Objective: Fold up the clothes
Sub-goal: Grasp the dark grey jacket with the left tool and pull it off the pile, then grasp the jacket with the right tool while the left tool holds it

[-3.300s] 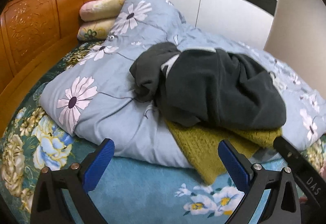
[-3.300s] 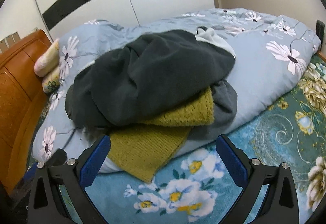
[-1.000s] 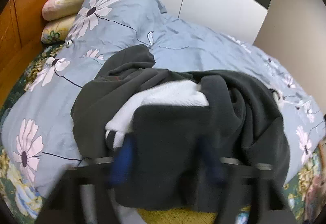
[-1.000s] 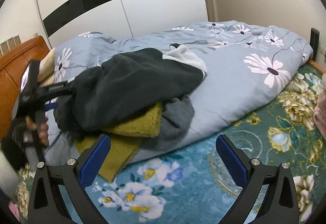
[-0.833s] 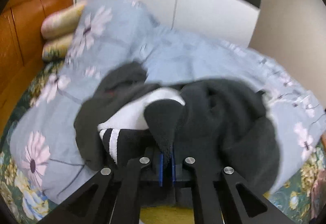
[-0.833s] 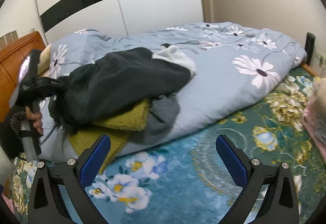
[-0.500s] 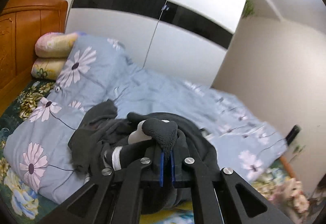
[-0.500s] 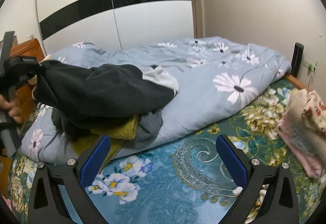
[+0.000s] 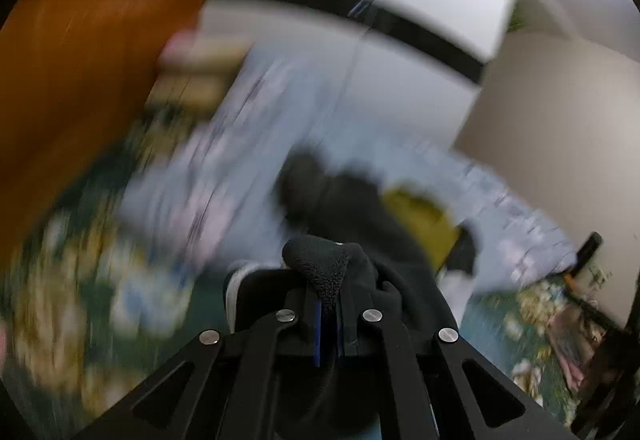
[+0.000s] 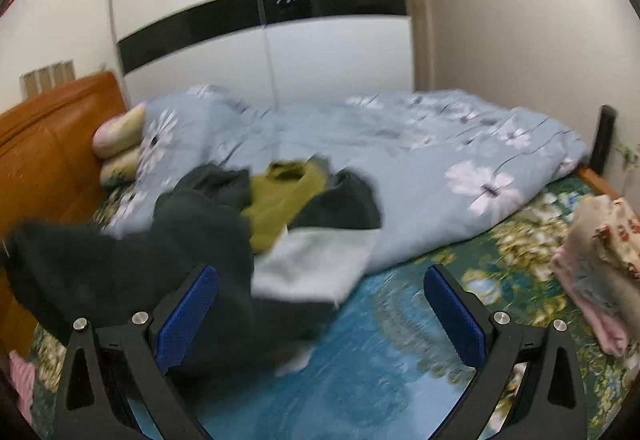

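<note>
The left gripper (image 9: 329, 316) is clamped on a bunched edge of the dark fleece (image 10: 132, 264), which sits right in its jaws. From there the fleece trails rightward across the bed's near side, its long axis running from the headboard (image 10: 52, 144) side toward the green knit (image 10: 280, 196) on the quilt (image 10: 440, 144). The fleece's pale lining (image 10: 316, 260) lies just ahead of the right gripper (image 10: 320, 308), between and beyond its jaws, which stand wide apart holding nothing. That free hand looks nearest the loose end. Folded clothes (image 10: 600, 252) sit far right.
</note>
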`<state>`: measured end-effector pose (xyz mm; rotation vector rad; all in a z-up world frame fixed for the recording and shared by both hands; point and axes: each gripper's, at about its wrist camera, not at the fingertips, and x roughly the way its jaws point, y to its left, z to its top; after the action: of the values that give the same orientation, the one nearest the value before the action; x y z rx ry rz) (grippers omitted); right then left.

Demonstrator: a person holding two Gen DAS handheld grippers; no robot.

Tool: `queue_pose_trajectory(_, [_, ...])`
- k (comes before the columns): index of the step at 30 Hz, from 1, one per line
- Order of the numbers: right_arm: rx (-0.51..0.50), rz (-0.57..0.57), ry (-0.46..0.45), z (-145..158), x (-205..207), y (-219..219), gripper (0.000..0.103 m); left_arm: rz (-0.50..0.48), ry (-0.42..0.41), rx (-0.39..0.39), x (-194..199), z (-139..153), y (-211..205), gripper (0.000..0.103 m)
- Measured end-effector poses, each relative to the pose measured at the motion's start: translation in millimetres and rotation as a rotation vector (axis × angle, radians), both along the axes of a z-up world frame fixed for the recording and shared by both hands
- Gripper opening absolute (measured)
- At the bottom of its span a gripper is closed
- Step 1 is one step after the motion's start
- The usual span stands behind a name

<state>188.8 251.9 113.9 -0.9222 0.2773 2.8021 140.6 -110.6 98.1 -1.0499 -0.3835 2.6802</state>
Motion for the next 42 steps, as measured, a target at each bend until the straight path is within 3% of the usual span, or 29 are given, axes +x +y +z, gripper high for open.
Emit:
queue_pose_trajectory(5, [-0.015,0.146,-0.117,-21.9,-31.9,-41.7,0.103,0.044,-0.294,0.027,31.8,-96.3,-19.4,0.005])
queue_pose_trajectory(9, [0.013,0.264,-0.212,-43.4,-63.6,-80.7,0.103,0.023,-0.388,0.047,53.5,-123.7,-21.2,0.005])
queue_pose_trajectory(15, [0.005,0.349,-0.336,-77.2,-127.7,-129.4,0.101,0.009,-0.405,0.117,54.7,-133.3,-34.9,0.006])
queue_pose_trajectory(19, [0.017,0.367,-0.406,-96.5,-172.0,-157.2,0.081,0.010,-0.427,0.173,55.9,-134.1,-46.7,0.010])
queue_pose_trajectory(20, [0.020,0.372,-0.423,-101.3,-183.1,-164.2,0.077,0.012,-0.438,0.189,58.1,-133.8,-50.2,0.012])
queue_pose_trajectory(27, [0.070,0.394,-0.550,-137.4,-241.5,-202.4,0.075,0.065,-0.450,0.243,67.9,-122.7,-80.2,0.032])
queue_pose_trajectory(30, [0.039,0.371,-0.616,-154.8,-246.8,-199.5,0.048,0.101,-0.447,0.251,63.0,-120.0,-92.1,0.037])
queue_pose_trajectory(32, [0.001,0.351,-0.631,-158.2,-242.2,-190.6,0.014,0.127,-0.446,0.248,55.2,-121.2,-99.0,0.039])
queue_pose_trajectory(36, [-0.063,0.319,-0.571,-137.1,-217.5,-156.6,0.008,0.125,-0.454,0.272,32.7,-125.2,-99.5,0.043])
queue_pose_trajectory(42, [-0.109,0.209,-0.366,-66.1,-147.2,-65.6,0.007,0.053,-0.426,0.279,8.9,-118.9,-68.1,0.045])
